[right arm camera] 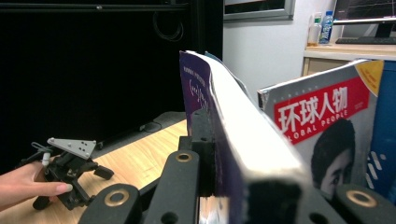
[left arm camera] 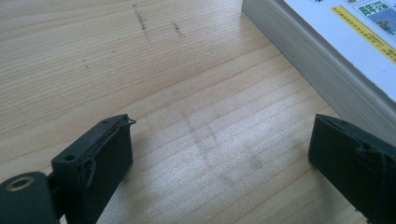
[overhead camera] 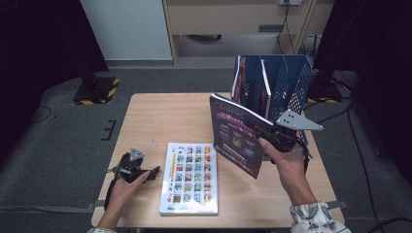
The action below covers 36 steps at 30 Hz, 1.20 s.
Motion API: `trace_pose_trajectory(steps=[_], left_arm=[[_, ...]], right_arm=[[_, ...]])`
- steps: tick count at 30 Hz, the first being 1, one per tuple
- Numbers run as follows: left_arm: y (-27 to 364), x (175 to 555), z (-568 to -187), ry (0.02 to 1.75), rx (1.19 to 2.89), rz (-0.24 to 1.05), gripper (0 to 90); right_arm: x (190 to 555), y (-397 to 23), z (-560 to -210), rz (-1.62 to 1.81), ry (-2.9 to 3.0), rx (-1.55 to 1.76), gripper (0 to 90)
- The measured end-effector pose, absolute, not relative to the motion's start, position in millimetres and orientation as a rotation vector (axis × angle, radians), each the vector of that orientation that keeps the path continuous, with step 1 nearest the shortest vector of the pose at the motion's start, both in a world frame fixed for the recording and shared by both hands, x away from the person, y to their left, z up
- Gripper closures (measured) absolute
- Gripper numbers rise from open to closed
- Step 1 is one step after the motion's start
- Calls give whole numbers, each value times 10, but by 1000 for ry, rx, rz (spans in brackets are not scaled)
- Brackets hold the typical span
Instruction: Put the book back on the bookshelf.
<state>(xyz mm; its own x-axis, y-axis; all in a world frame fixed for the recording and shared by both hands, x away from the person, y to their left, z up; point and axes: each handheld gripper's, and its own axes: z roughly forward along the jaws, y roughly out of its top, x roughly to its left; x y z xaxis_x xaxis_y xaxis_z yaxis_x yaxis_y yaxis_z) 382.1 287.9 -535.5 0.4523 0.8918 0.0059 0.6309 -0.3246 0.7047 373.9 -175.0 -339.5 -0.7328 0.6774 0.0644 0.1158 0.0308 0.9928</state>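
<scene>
Item 1: purple book (overhead camera: 236,135). It stands upright and slightly tilted above the right half of the table, clear of the tabletop, cover facing the table's left side. My right gripper (overhead camera: 270,132) pinches it at its right edge, jaws pressed together on the pages. In the right gripper view the book's (right arm camera: 219,121) page block runs straight up from between my 2 black jaws, purple cover on the left.

Item 2: blue file rack (overhead camera: 286,82). It stands just behind the held book at the table's far right. In the right gripper view its blue wall (right arm camera: 384,135) shows at the right edge.

Item 3: red-banner magazine (right arm camera: 327,126). It stands upright in the rack, just right of the held book in the right gripper view.

Item 4: white picture book (overhead camera: 190,177). It lies flat on the table near the front edge, left of and below the held book, apart from it. Its page edge (left arm camera: 317,60) shows in the left gripper view.

Item 5: my left gripper (overhead camera: 148,174). It rests low at the table's front left, just left of the white picture book, jaws spread with bare wood between them. It also appears at the left of the right gripper view (right arm camera: 70,179).

Item 6: table (overhead camera: 160,121). Light wood.
</scene>
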Motion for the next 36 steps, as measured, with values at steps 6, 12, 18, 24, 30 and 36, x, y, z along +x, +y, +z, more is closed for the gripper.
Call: trace_pose_trajectory(steps=[6, 12, 18, 24, 30, 36], left_arm=[[2881, 3820, -5361, 1265, 2065, 533, 48], [2881, 3819, -5363, 1264, 2062, 533, 47], [2881, 3819, -5362, 1263, 2065, 533, 47], [2880, 3820, -5364, 1262, 2064, 534, 46], [2880, 3820, -5364, 1262, 2065, 534, 45], [2880, 3820, -5364, 1262, 2064, 534, 45]], right_arm=[[3711, -1837, -3409, 1739, 1884, 818, 841], [3678, -1922, -3414, 1732, 1874, 828, 841], [3642, -2004, -3409, 1723, 1871, 833, 842], [3607, -2101, -3414, 1715, 1866, 845, 841], [3583, -2185, -3432, 1705, 1864, 859, 841], [3550, -2288, -3453, 1701, 1859, 872, 841]])
